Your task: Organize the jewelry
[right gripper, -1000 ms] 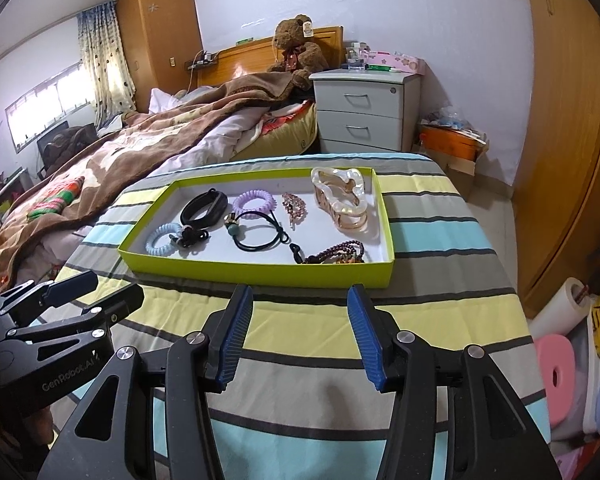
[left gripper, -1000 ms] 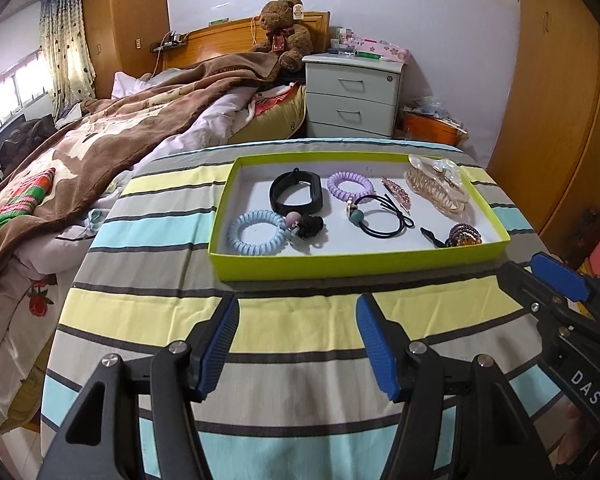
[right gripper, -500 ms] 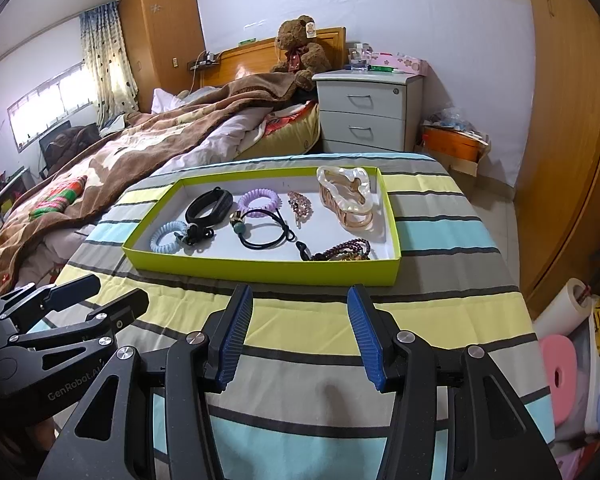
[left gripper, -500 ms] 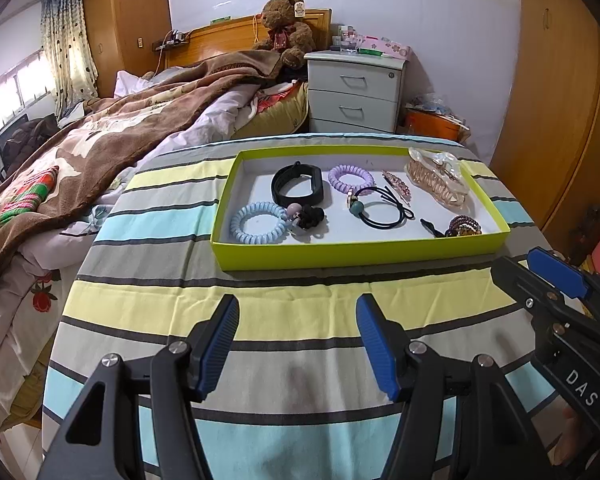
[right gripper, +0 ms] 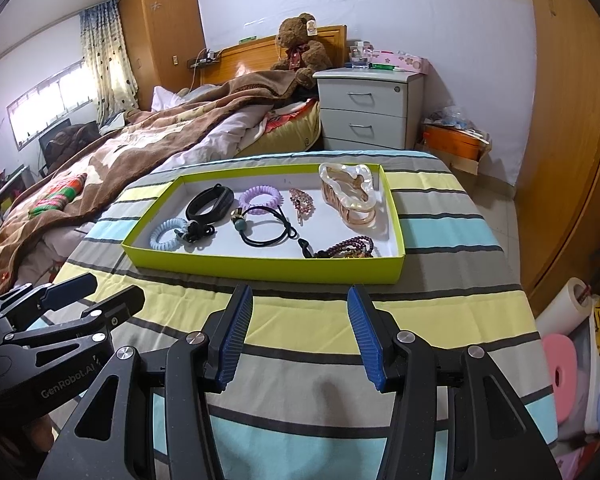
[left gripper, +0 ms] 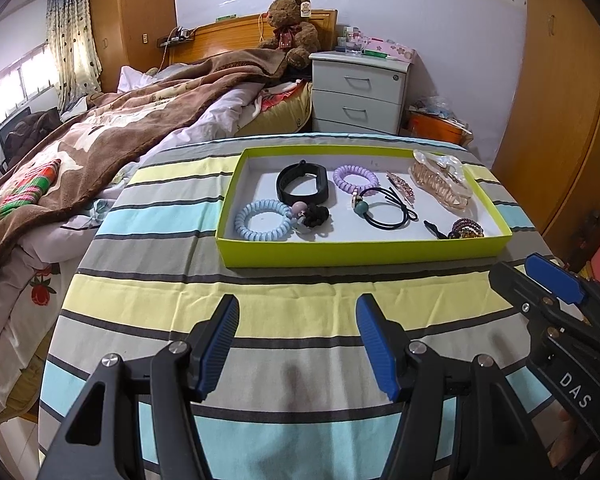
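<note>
A lime-green tray (left gripper: pixel 360 250) (right gripper: pixel 260 270) sits on the striped table. In it lie a blue coil hair tie (left gripper: pixel 263 220) (right gripper: pixel 168 235), a black band (left gripper: pixel 303 182) (right gripper: pixel 209 204), a purple coil tie (left gripper: pixel 355 176) (right gripper: pixel 259 197), a black elastic with a green bead (left gripper: pixel 384 210) (right gripper: pixel 266 228), a jewelled clip (left gripper: pixel 400 185) (right gripper: pixel 301 201), a clear claw clip (left gripper: pixel 440 178) (right gripper: pixel 350 194) and a bead bracelet (left gripper: pixel 466 229) (right gripper: pixel 346 248). My left gripper (left gripper: pixel 296 328) (right gripper: pixel 88 296) and right gripper (right gripper: pixel 300 320) (left gripper: pixel 536 270) are open and empty, in front of the tray.
The table is covered with a striped cloth (left gripper: pixel 148 280). A bed with a brown blanket (left gripper: pixel 100 140) lies to the left. A white nightstand (left gripper: pixel 360 92) and a teddy bear (left gripper: pixel 290 28) stand behind. Wooden wardrobe doors (right gripper: pixel 568 160) are on the right.
Both grippers have drawn back slightly from the tray, which looks a little farther away. Both stay open and empty.
</note>
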The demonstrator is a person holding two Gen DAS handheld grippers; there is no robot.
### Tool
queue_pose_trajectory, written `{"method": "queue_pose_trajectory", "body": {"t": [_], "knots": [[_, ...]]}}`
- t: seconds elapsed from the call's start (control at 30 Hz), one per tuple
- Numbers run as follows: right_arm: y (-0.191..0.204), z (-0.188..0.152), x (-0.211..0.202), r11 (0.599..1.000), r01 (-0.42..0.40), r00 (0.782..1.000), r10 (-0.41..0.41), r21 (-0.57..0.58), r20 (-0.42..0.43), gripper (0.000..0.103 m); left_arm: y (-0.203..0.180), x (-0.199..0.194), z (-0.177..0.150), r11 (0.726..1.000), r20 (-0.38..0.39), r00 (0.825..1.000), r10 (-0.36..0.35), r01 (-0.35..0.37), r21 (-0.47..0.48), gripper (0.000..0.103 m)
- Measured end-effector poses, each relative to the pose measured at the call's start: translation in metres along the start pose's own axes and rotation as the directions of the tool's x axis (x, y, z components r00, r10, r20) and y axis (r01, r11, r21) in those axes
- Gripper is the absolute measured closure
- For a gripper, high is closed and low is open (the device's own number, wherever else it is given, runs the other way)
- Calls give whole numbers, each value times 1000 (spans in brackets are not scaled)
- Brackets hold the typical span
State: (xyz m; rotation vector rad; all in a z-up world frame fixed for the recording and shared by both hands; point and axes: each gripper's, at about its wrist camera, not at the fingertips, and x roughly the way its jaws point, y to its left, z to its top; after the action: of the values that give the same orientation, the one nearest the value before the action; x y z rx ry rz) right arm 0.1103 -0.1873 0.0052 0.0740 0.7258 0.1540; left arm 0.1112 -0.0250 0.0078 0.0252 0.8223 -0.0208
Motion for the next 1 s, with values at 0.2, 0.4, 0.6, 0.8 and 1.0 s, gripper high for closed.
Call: {"method": "queue_pose_trajectory", "body": {"t": [0.2,0.4,0.6,0.8,1.0], "knots": [[1,-1,1,1000,0,1000,0,-1,-1,53,-1,0,0,1000,1,1000,3,-3,0,40],[0,0,0,1000,1,1000,-1,0,-2,53,-1,2,0,1000,-3,1000,6,-6,-2,40],[0,0,0,1000,0,1000,0,1,-2,53,1,2,0,1000,-4,1000,7,-7,-3,40],[0,0,1,1000,0,1000,0,-1,-1,53,1,1,0,1000,-5,1000,9,-9,-3,40],[0,0,0,1000,0,1000,0,0,-1,53,2,1,-1,1000,-7,1000,11,-11,-5,40]]}}
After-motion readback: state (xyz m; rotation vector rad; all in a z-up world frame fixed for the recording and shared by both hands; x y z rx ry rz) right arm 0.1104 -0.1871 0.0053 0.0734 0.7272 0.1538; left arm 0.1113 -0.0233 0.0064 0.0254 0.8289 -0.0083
